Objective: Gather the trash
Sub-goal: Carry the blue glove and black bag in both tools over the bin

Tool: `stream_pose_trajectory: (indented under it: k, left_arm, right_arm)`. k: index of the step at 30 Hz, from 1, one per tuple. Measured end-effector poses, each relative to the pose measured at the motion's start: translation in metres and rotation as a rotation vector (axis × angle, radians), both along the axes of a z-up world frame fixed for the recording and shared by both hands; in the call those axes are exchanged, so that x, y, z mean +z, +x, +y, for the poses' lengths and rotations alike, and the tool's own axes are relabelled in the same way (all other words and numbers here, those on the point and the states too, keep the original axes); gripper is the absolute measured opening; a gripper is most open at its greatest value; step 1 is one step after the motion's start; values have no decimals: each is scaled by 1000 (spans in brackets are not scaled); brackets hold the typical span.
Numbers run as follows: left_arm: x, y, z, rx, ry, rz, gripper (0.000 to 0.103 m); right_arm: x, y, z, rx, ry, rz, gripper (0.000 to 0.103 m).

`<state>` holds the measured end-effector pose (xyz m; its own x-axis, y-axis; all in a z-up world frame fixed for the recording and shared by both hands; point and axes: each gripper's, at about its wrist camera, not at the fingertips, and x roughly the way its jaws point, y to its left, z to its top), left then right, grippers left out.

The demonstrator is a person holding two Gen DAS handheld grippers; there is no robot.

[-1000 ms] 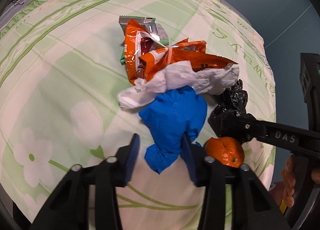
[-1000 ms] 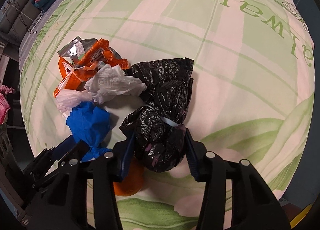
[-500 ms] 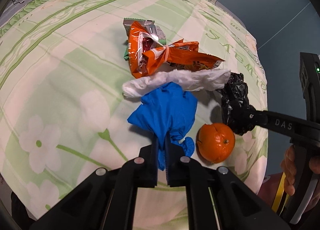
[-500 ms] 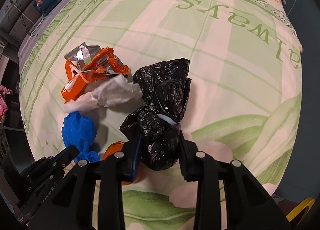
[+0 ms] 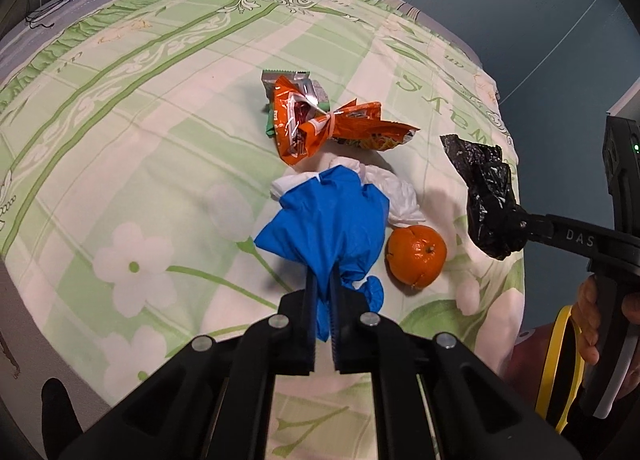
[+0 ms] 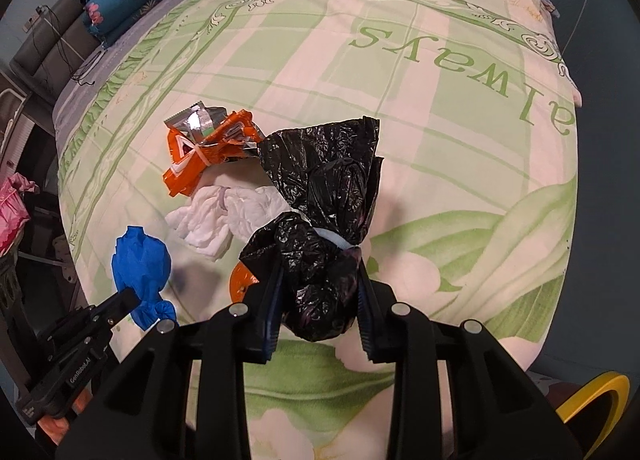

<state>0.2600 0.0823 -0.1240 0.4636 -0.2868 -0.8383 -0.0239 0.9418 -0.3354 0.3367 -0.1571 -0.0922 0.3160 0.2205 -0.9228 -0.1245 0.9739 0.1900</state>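
Now left claw (image 5: 323,288) pinches crumpled blue glove (image 5: 328,220); right claw (image 6: 318,292) clamps crinkly black bag (image 6: 320,220).

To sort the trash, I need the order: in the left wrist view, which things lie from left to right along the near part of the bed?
Blue glove in the left claw → orange → black bag in the right claw.

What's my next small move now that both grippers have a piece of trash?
Probably lift both clear and carry them off the bed. The left gripper is shut on the blue glove, the right gripper on the black bag; both pieces look raised already.
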Motion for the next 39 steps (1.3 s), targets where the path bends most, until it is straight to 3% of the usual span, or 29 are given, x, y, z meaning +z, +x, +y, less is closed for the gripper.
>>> stream_pose_trajectory:
  k: [20, 39]
  left_arm:
    - [45, -32, -10, -17, 11, -83, 5]
    - [81, -65, -89, -188, -13, -154, 5]
  right_arm:
    - [55, -62, -38, -6, 50, -106, 30]
    - [94, -109, -108, -103, 69, -199, 30]
